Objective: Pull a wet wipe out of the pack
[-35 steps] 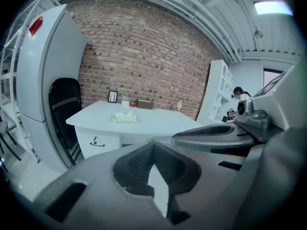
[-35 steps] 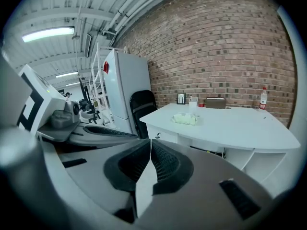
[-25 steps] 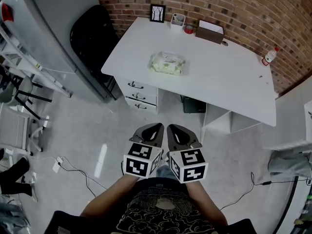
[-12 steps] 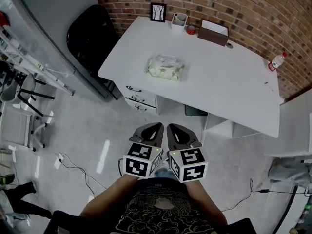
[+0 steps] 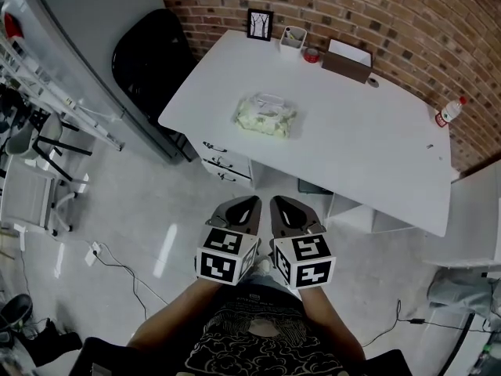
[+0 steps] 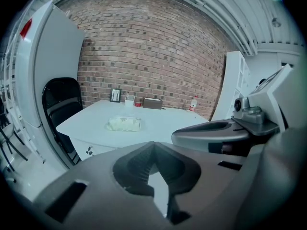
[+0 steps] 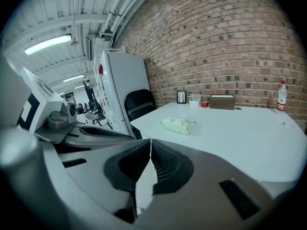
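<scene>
A pale green wet wipe pack lies on the white desk, toward its left side; it also shows small in the left gripper view and the right gripper view. Both grippers are held side by side close to my body, over the floor and well short of the desk. My left gripper is shut and empty. The right gripper is shut too, its jaws meeting at the tips with nothing between them.
Along the desk's far edge by the brick wall stand a picture frame, a white cup, a brown box and a bottle. A black chair is left of the desk, beside a grey cabinet. Cables lie on the floor.
The view has shifted slightly, so the desk sits a bit lower and further right in frame. Both grippers keep the same pose, shut and side by side.
</scene>
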`<state>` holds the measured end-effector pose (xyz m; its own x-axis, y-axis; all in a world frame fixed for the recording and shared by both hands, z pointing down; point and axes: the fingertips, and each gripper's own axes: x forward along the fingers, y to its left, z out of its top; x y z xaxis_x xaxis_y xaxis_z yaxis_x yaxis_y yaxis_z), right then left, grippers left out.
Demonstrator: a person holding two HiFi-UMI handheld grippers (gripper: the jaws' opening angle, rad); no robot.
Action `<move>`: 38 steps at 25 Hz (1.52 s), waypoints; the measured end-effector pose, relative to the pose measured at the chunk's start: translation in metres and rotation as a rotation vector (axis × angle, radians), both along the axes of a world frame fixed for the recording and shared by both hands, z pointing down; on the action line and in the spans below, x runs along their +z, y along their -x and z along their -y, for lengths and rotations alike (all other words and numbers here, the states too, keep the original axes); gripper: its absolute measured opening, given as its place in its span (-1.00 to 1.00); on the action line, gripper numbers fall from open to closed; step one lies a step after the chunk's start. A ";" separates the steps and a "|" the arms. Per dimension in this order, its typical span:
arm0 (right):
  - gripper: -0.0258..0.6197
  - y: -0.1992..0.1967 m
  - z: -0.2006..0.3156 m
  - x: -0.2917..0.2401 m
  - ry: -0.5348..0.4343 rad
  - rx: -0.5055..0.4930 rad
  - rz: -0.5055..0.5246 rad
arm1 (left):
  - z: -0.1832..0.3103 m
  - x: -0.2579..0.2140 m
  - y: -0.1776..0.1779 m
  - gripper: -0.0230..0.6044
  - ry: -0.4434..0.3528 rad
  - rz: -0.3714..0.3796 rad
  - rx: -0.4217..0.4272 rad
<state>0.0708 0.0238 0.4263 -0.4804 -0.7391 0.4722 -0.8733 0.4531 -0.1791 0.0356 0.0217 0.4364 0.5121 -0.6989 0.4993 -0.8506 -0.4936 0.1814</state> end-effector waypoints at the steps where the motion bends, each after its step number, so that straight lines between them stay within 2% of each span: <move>1: -0.86 0.000 0.001 -0.001 -0.003 -0.005 -0.002 | 0.001 -0.001 -0.001 -0.89 -0.004 -0.001 -0.003; 10: -0.86 -0.004 0.022 -0.007 -0.035 -0.030 -0.025 | 0.022 -0.004 -0.007 -0.89 -0.027 -0.018 -0.019; 18: -0.86 -0.002 0.054 0.000 -0.026 -0.032 -0.032 | 0.058 0.003 -0.011 -0.89 -0.023 -0.029 -0.010; 38: -0.86 0.016 0.175 0.004 0.005 -0.005 -0.045 | 0.177 0.006 0.003 -0.89 -0.010 -0.032 0.034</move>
<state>0.0553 -0.1516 0.4304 -0.4622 -0.7345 0.4968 -0.8783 0.4566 -0.1420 0.0326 -0.1557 0.4420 0.5512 -0.6857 0.4753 -0.8271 -0.5241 0.2031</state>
